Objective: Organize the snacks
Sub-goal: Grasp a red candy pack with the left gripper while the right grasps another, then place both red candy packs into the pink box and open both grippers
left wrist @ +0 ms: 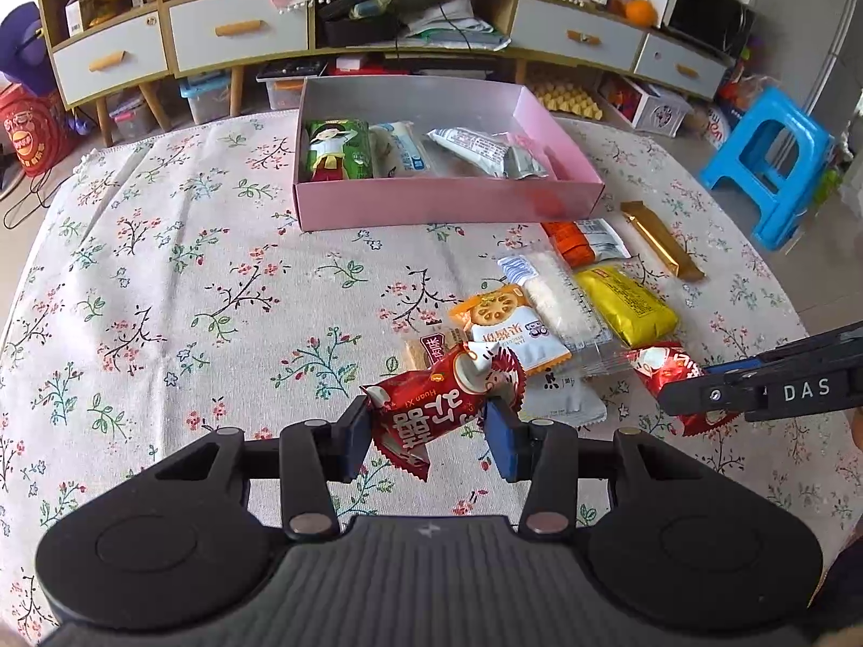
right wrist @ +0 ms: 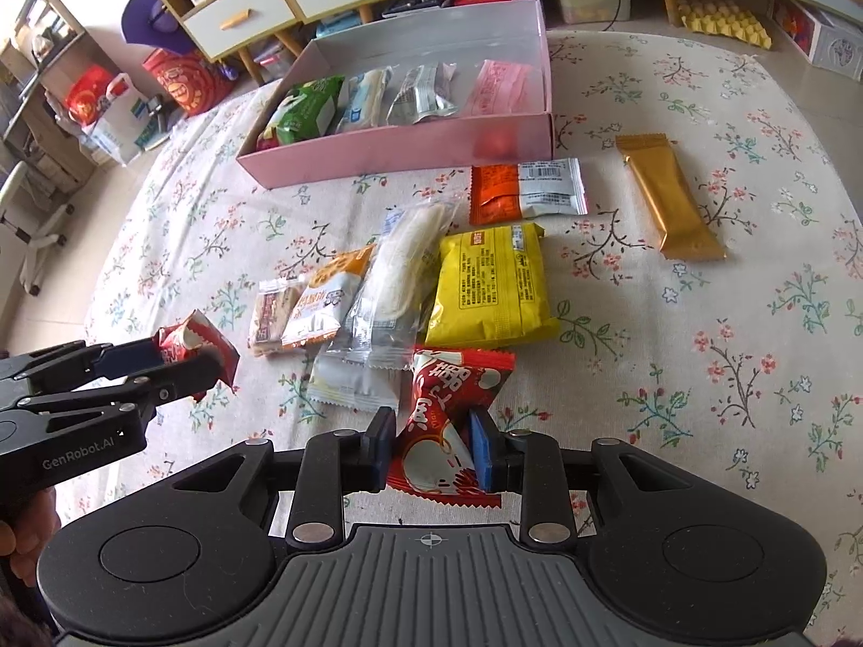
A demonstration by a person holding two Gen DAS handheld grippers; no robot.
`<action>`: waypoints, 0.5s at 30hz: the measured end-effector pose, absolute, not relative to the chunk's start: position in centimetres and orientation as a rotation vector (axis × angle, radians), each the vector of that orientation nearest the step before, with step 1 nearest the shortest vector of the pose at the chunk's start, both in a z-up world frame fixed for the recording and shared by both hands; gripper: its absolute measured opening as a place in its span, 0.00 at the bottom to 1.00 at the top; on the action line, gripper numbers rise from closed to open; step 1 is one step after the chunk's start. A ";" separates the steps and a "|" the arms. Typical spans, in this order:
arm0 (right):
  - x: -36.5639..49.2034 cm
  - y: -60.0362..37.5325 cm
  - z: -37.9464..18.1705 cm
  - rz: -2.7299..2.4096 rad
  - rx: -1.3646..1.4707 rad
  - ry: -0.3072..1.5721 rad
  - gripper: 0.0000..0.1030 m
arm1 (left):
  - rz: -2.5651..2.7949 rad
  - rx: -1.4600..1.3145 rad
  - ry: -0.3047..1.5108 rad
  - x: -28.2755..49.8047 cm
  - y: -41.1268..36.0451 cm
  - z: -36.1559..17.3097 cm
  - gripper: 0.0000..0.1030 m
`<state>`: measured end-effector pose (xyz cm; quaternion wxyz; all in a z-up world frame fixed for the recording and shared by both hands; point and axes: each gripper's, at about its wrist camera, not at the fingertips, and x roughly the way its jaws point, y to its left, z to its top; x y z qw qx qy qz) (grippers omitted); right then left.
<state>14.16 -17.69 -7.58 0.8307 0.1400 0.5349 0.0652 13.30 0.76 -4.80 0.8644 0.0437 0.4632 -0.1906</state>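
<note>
While each claw pinches a red packet [left wrist: 431, 415], floral tablecloth [left wrist: 162, 296], pink box [left wrist: 447, 199], cabinets [left wrist: 237, 38] behind.

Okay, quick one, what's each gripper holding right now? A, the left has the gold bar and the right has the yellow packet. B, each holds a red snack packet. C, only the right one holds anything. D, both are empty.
B: the left gripper is closed on a red packet, and the right gripper is closed on another red packet; the gold bar lies on the tablecloth.
</note>
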 end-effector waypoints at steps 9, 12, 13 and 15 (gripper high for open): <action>14.5 -19.9 -6.0 0.104 0.344 1.079 0.27 | -0.387 0.040 0.957 13.9 1.6 -4.2 0.40; 14.8 -20.5 -5.2 0.091 0.346 1.051 0.27 | -0.377 0.007 0.957 14.5 2.1 -4.1 0.40; 14.9 -20.7 -5.1 0.086 0.349 1.047 0.27 | -0.373 -0.004 0.957 14.8 2.1 -4.0 0.40; 15.2 -20.9 -5.0 0.085 0.357 1.043 0.27 | -0.364 -0.021 0.957 15.3 2.3 -4.0 0.40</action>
